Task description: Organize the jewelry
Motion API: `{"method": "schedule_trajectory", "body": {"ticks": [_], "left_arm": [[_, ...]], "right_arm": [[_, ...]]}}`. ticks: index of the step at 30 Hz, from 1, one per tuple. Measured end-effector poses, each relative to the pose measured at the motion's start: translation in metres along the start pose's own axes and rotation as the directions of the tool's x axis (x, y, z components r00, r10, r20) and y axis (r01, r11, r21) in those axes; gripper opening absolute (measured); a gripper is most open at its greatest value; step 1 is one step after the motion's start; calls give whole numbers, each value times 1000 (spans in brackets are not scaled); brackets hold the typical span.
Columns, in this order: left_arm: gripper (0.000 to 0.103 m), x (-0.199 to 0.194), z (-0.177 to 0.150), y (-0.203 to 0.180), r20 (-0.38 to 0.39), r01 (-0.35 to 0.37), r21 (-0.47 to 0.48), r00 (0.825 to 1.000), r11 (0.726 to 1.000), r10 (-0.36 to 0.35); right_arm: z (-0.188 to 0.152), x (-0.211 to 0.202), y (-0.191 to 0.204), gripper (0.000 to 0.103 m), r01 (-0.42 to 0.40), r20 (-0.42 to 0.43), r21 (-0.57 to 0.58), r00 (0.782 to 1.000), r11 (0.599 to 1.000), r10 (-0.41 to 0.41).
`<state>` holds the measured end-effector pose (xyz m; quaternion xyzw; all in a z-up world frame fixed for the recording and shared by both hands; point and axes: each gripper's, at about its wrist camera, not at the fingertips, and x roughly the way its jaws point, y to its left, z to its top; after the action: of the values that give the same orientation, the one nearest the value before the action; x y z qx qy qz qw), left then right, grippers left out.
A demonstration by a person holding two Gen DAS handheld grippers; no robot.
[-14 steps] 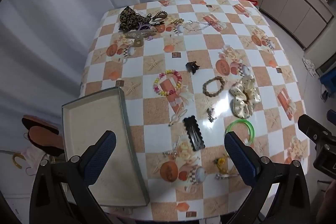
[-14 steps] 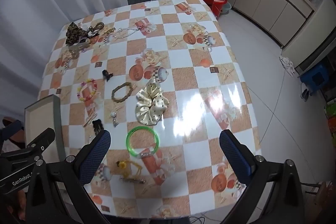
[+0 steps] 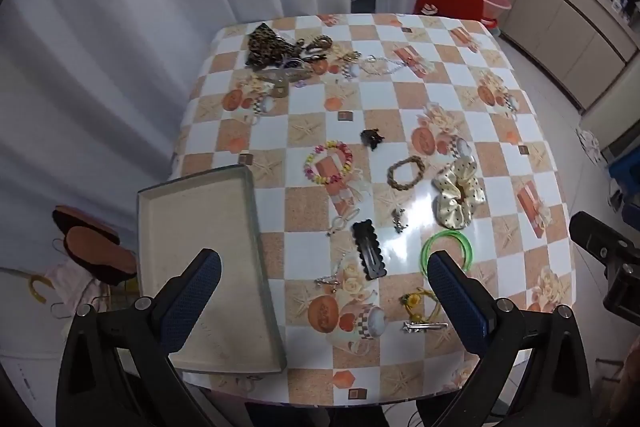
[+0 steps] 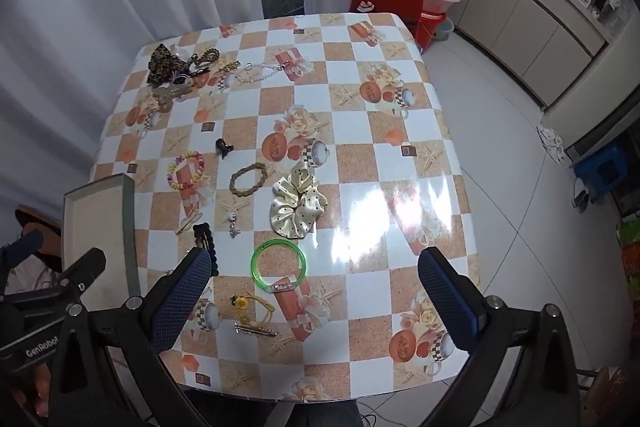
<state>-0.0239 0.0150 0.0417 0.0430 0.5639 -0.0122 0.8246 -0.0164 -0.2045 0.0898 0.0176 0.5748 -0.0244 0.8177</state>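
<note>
Both tongs stand wide and empty: left tongs (image 3: 324, 291) hover over the near end of the empty tray (image 3: 192, 227), right tongs (image 4: 316, 287) above the green bangle (image 4: 280, 267). The jewelry lies scattered on the desk (image 4: 360, 187), right of the tray, with a tangled heap at the far left corner. Judgement: all pieces are light. The bangle is stiff and slick; pinch across its rim. The satin scrunchie (image 4: 298, 205) is soft, so bunch it anywhere. The black snap clip (image 3: 368, 251) lies flat and thin; take it by its long edges. The bead bracelet (image 3: 328, 163) looks floppy.
</note>
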Motion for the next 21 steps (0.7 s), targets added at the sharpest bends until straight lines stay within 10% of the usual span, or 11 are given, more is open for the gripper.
{"method": "schedule_trajectory", "body": {"ticks": [21], "left_arm": [[103,-5,3,6,-12,6,-26,1000,1000,-7]], "right_arm": [[11,-1,6,103,-7,5,-2,1000,1000,7]]}}
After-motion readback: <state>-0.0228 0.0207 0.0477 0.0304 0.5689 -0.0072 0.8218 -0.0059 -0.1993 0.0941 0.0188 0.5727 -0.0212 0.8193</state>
